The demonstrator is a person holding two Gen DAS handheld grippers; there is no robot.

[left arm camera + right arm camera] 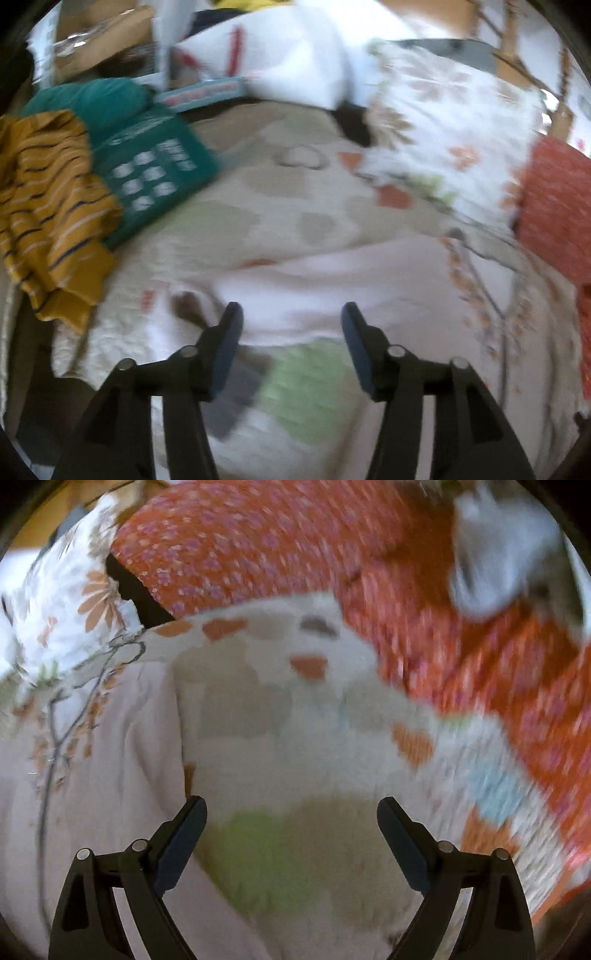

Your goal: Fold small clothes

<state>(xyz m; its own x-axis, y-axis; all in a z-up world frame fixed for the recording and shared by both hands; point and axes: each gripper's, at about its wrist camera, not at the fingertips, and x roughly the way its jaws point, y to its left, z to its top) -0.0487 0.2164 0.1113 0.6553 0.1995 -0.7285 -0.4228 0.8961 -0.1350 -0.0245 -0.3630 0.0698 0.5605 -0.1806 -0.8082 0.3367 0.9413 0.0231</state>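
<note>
A pale pink garment (369, 280) with an orange leaf print along one side lies spread on the patterned bedspread (258, 206). In the left wrist view my left gripper (291, 314) is open and empty, hovering just above the garment's near edge. In the right wrist view the same pink garment (96, 775) lies at the left, and my right gripper (291, 808) is open and empty over the bedspread (295, 746) just right of the garment. Both views are blurred.
A mustard striped garment (51, 206) and a folded green garment (155, 173) lie at the left. A floral pillow (454, 147) and an orange patterned cloth (406, 572) sit at the back and right. A white bag (288, 59) and boxes stand behind.
</note>
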